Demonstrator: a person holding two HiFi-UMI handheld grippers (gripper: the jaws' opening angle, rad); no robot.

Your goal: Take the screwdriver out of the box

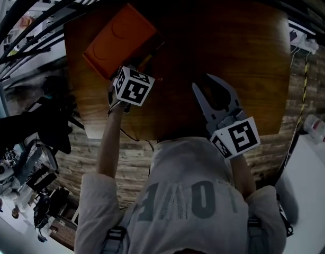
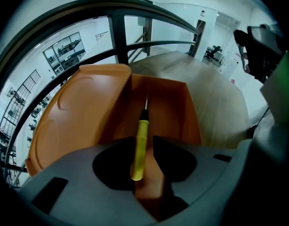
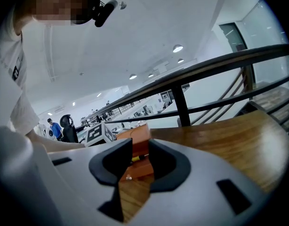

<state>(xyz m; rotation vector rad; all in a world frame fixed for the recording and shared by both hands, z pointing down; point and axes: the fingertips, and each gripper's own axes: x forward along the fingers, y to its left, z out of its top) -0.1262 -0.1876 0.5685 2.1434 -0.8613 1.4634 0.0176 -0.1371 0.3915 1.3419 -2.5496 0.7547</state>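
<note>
An orange box (image 1: 117, 36) stands open at the far left of the round wooden table (image 1: 231, 46), its lid (image 2: 83, 112) folded back. A yellow-handled screwdriver (image 2: 140, 140) lies inside, shaft pointing away. My left gripper (image 2: 144, 142) points steeply down into the box (image 2: 163, 102) with the handle between its jaws. The handle lies against the left pad (image 2: 111, 164), and a sliver of orange shows beside the right one. My right gripper (image 1: 201, 81) hovers over the table's near middle, its jaws a little apart and empty. Past them the right gripper view shows the box (image 3: 135, 135) and the screwdriver (image 3: 137, 158).
A dark railing (image 2: 116, 36) runs behind the table. A small pale speck (image 3: 129, 177) lies on the wood in front of the box. A white bottle (image 1: 317, 127) sits on a surface at right, and dark equipment (image 1: 30, 126) stands at left.
</note>
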